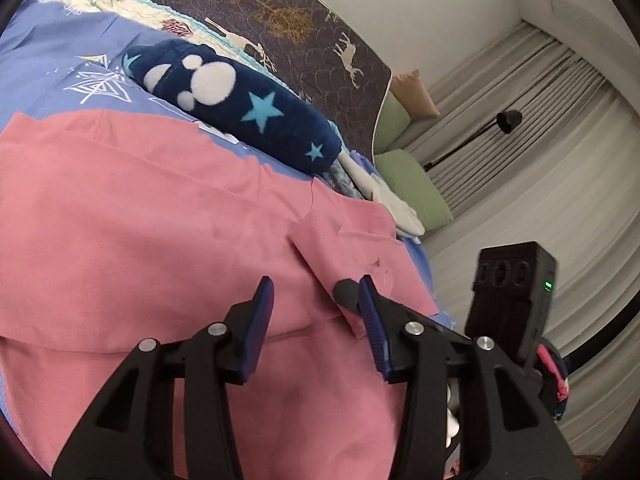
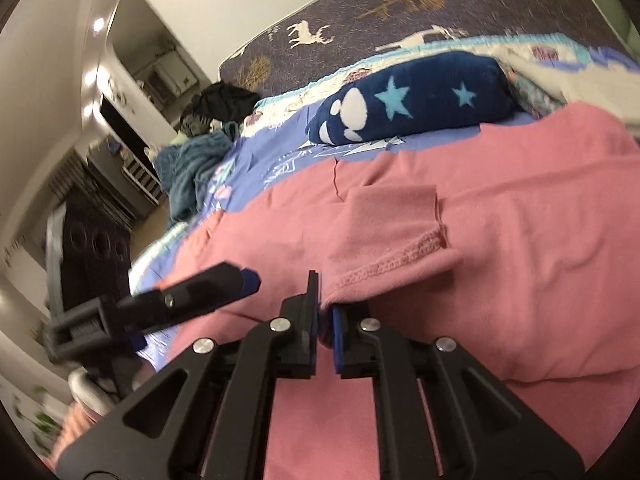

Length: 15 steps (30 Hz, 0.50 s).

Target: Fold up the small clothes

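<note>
Right gripper (image 2: pixel 325 308) nearly closed, blue pads pinching a hemmed edge of the pink garment (image 2: pixel 500 240), the stitched fold rising straight out of the narrow gap. Left gripper (image 1: pixel 316 312) wide apart, pads poised just above the same pink cloth, nothing between them; in the right wrist view its black finger reaches in from the left, close beside the clamped hem. Garment spread flat over the blue patterned sheet (image 1: pixel 60 52), long axis seeming to run across both views, bulk lying ahead of and under both claws, a short turned-over flap (image 2: pixel 392 216) just beyond the held edge. Held hem nearer the right hand; free cloth directly below the left, so a second grip probably needs only a short drop and a close. Farther out, a rolled navy fleece with stars (image 1: pixel 240 116) beside the garment's far edge, not touching it as far as can be told, then the dark deer-print cover (image 1: pixel 300 32).
</note>
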Each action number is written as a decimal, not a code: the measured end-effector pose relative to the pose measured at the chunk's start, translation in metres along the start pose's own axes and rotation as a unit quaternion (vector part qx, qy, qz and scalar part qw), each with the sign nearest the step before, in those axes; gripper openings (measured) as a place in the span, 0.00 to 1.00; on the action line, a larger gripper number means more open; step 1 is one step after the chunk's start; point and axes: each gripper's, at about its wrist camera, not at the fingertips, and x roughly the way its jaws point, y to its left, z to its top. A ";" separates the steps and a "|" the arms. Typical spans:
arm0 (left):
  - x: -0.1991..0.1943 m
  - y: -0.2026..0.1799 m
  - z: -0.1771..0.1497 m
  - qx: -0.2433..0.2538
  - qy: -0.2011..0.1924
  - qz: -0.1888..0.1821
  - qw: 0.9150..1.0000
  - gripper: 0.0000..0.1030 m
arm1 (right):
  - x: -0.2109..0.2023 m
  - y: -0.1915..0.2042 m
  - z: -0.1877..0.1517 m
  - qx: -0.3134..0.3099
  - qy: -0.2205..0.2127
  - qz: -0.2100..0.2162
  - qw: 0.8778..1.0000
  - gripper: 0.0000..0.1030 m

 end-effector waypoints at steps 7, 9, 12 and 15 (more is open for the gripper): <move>-0.007 0.011 0.002 -0.015 -0.013 0.025 0.999 0.51 | 0.008 0.037 -0.017 -0.153 -0.014 -0.061 0.986 0.45; -0.013 0.018 0.005 -0.032 -0.023 0.020 0.999 0.51 | 0.008 0.047 -0.021 -0.182 -0.011 -0.044 0.982 0.45; -0.018 0.021 0.009 -0.039 -0.027 0.009 0.999 0.52 | 0.009 0.068 -0.031 -0.254 -0.005 -0.026 0.967 0.48; -0.015 0.020 0.009 -0.032 -0.012 0.008 0.999 0.55 | 0.012 0.089 -0.049 -0.324 0.023 -0.024 0.946 0.50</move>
